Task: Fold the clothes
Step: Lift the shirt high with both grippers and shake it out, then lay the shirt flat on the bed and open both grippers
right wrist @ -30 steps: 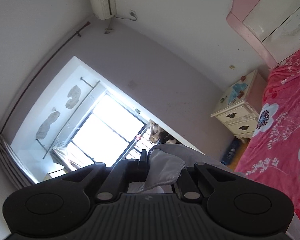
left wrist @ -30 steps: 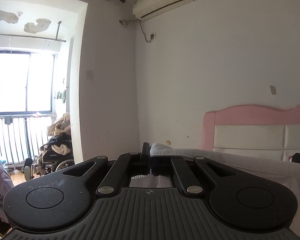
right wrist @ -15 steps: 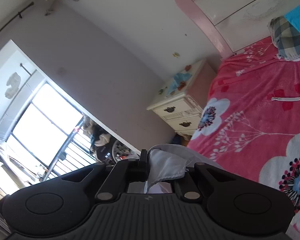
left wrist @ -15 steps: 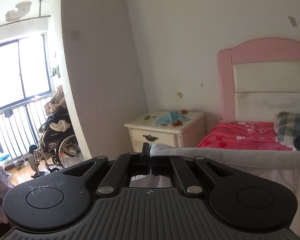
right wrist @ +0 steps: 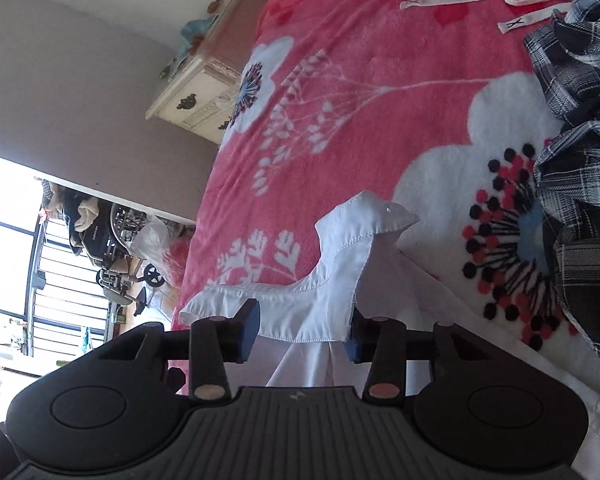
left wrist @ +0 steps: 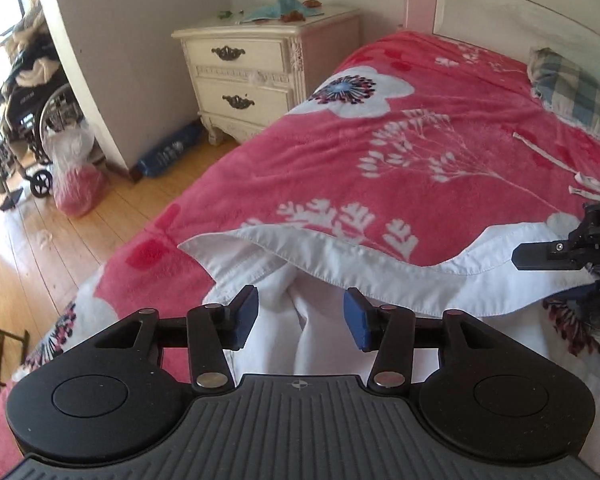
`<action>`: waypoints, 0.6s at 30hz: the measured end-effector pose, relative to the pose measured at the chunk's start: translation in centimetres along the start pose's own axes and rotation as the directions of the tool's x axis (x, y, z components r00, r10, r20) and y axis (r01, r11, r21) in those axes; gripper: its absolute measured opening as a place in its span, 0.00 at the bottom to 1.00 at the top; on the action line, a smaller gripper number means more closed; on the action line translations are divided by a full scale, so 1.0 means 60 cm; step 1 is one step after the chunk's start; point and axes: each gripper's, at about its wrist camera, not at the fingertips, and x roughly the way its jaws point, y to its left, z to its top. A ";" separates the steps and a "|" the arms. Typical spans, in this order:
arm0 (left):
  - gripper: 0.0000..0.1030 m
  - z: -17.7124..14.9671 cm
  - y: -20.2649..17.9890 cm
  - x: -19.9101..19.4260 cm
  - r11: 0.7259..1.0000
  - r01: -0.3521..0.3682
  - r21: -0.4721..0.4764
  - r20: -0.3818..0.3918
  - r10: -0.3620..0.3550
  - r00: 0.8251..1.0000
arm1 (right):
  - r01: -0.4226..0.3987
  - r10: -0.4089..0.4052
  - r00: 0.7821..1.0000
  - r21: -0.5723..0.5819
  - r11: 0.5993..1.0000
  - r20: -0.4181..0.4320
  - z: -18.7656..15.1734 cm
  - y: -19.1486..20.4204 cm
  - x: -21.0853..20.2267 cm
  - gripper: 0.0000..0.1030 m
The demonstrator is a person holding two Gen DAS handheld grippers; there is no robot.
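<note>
Red floral blanket [left wrist: 440, 152] covers the bed and fills most of both views. White shirt [left wrist: 380, 264] lies on it at 6 o'clock of the left wrist view, collar edge running 9 to 3. Cream nightstand [left wrist: 252, 68] at 11 o'clock. Plaid garment [right wrist: 580, 120] at 3 o'clock, right wrist view. Left gripper [left wrist: 300, 316]: fingers spread, over the shirt, pinching nothing. Right gripper [right wrist: 304, 328]: fingers spread, collar between them, not clamped.
</note>
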 end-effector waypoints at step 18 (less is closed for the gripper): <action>0.55 -0.128 0.216 -0.223 0.965 0.045 -0.260 -0.071 -0.066 0.995 | -0.222 0.227 0.973 0.096 0.970 -0.049 -0.187 -0.044 -0.273 0.51</action>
